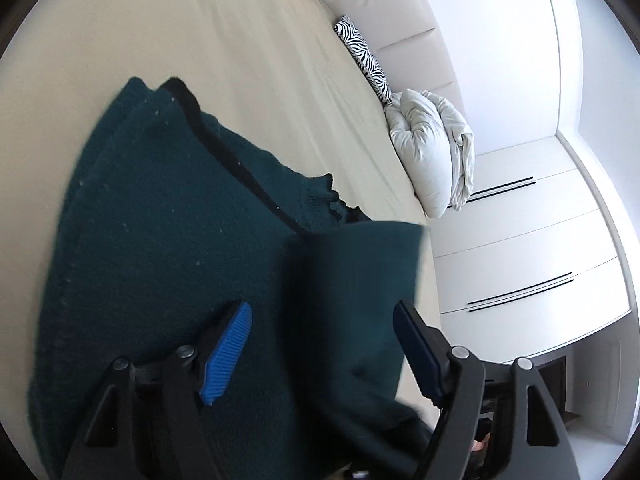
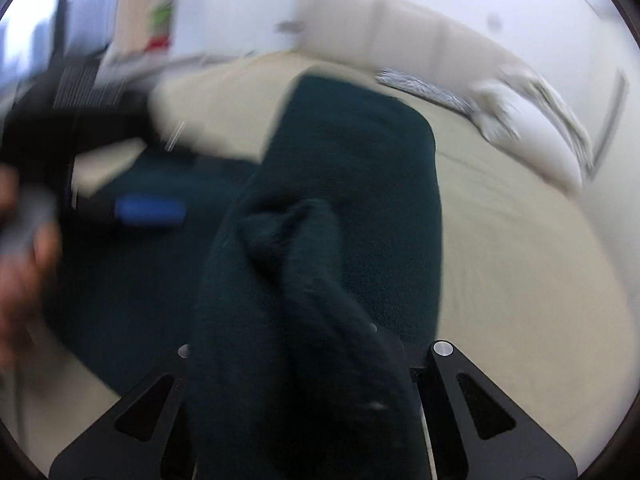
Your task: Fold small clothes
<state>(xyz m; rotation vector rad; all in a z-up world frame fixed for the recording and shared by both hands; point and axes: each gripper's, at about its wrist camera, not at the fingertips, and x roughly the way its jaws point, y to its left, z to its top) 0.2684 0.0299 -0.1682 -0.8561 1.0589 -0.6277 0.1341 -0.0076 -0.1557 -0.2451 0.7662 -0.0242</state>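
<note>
Draped over our right gripper [image 2: 308,364], whose jaws we cannot quite see, the green sweater [image 1: 160,208] is lying half-folded on the bed [image 1: 200,32], while our left gripper [image 1: 320,352] is hanging open, with most folding seemingly left.

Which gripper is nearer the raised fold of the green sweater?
Right. The right gripper sits under the raised fold, its fingers hidden by the cloth draped over them. The left gripper is open, beside the fold over the flat sweater, gripping nothing.
</note>
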